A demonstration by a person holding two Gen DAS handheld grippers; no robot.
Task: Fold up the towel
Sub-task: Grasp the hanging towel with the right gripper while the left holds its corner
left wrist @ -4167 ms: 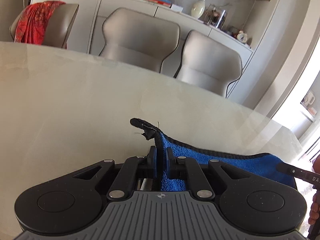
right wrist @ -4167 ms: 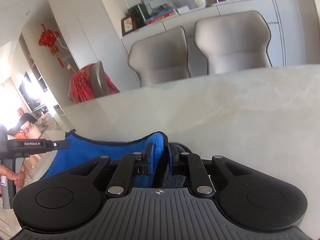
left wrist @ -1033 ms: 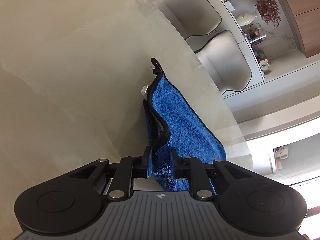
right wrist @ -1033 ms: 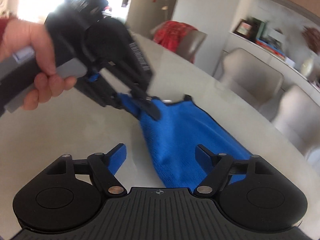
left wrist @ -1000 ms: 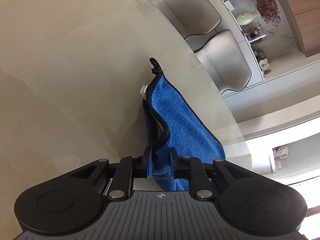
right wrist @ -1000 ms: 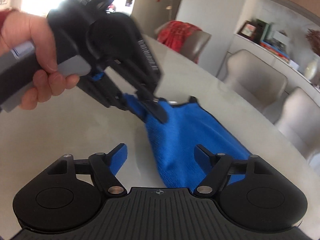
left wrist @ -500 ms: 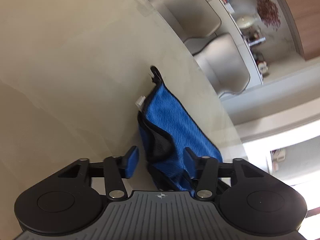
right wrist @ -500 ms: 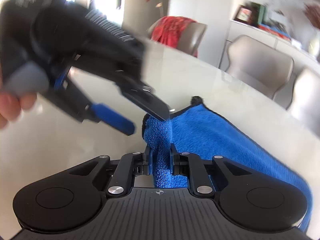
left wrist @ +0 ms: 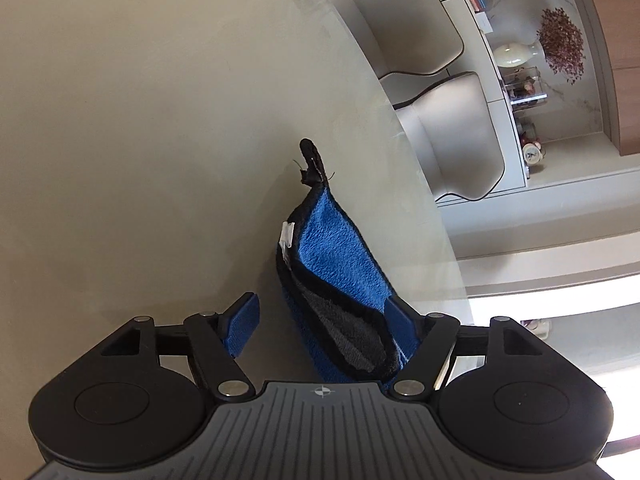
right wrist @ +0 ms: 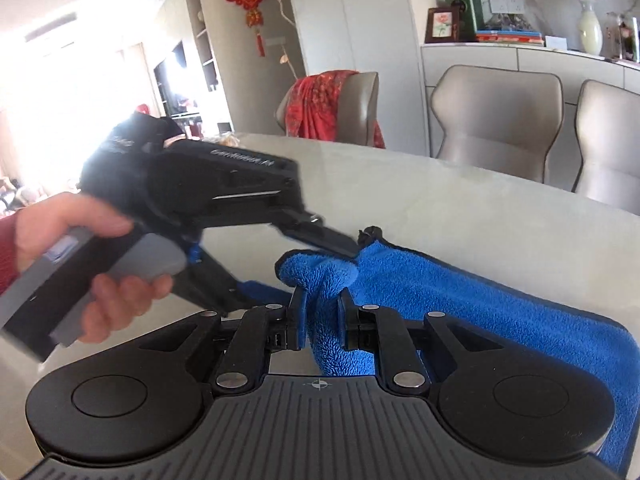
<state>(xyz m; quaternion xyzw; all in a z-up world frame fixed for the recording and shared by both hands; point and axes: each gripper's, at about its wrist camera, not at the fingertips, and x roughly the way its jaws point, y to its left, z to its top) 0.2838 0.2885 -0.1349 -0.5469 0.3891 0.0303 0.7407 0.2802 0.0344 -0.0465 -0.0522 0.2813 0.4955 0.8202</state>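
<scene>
Blue towel between right fingers

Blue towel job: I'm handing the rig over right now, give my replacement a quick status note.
Left gripper: fingers open around the towel's folded corner, gripping nothing.
Right gripper: shut on a bunched towel edge.
The towel lies on the table, doubled over, with its hanging loop at the far corner.
Done: first fold.
Left: re-grip with the left, probably fold again, flatten.

Blurred white lettering on the left hand-held gripper — not legible.
</scene>
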